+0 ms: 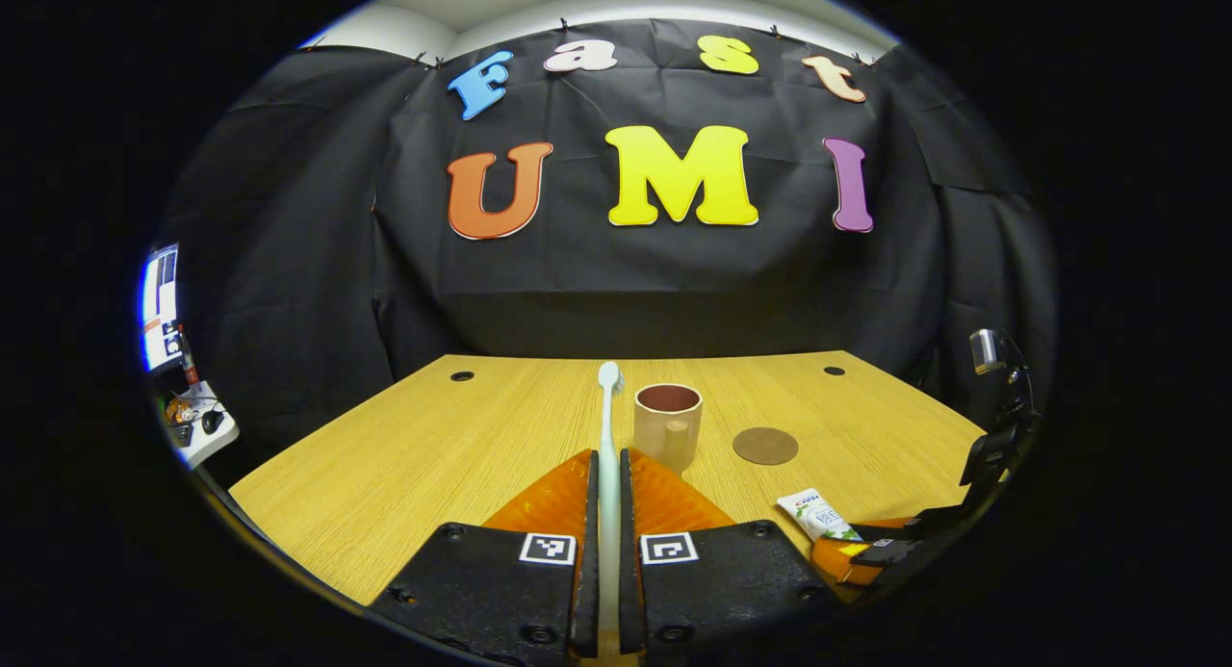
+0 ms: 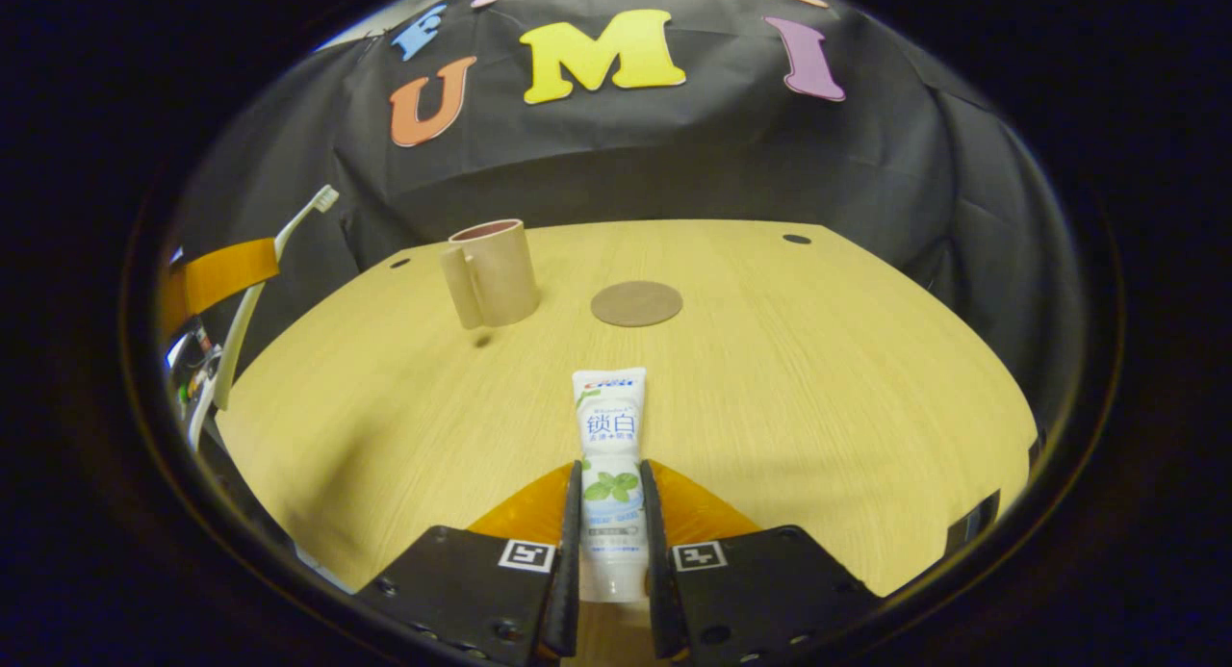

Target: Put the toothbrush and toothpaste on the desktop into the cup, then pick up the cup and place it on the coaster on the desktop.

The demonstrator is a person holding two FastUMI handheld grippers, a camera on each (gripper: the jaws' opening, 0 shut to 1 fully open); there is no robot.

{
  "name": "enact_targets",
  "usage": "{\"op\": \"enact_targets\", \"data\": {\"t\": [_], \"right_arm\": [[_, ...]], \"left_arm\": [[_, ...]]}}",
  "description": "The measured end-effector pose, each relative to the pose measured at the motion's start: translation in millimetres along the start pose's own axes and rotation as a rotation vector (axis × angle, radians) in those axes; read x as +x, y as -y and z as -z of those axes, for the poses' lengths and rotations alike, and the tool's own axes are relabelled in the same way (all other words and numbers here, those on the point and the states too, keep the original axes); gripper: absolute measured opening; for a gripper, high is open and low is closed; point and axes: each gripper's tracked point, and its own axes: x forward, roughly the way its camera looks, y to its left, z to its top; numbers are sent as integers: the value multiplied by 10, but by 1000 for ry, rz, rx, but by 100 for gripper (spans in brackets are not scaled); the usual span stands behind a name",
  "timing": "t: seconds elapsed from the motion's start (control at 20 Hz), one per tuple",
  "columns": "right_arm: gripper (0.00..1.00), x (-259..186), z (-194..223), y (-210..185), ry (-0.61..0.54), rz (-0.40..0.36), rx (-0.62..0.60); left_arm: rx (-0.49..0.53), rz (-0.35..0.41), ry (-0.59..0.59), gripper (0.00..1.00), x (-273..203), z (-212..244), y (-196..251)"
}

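My left gripper (image 1: 608,474) is shut on a pale toothbrush (image 1: 607,436), whose head points forward above the table just left of the beige cup (image 1: 667,424). The cup (image 2: 491,272) stands upright with its handle facing the near side. A round brown coaster (image 1: 765,446) lies to its right. In the right gripper view, my right gripper (image 2: 610,489) is shut on the lower end of a white toothpaste tube (image 2: 608,426), near the table's front edge. The coaster (image 2: 636,303) lies beyond the tube. The left gripper (image 2: 217,277) with the toothbrush (image 2: 265,272) shows at the far left.
The wooden table (image 2: 818,378) has small dark holes near its back corners. The right gripper (image 1: 895,542) with the toothpaste (image 1: 818,515) appears at the lower right of the left gripper view. A side stand with clutter (image 1: 192,422) sits off the table's left edge.
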Motion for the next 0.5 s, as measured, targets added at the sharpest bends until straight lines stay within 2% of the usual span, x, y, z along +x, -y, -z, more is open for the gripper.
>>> {"op": "enact_targets", "data": {"t": [0.05,0.15,0.3,0.5], "right_arm": [[32,-21,-36,-9,21,-10,12],[30,-51,-174,-17,71,-26,20],[30,-154,-532,37,199,-7,-24],[29,-288,-907,7,306,-14,-63]], "left_arm": [[2,4,10,11,10,-22,-10],[4,6,31,11,18,-60,-37],[-16,23,45,11,292,-206,18],[-28,39,88,11,524,-468,82]]}}
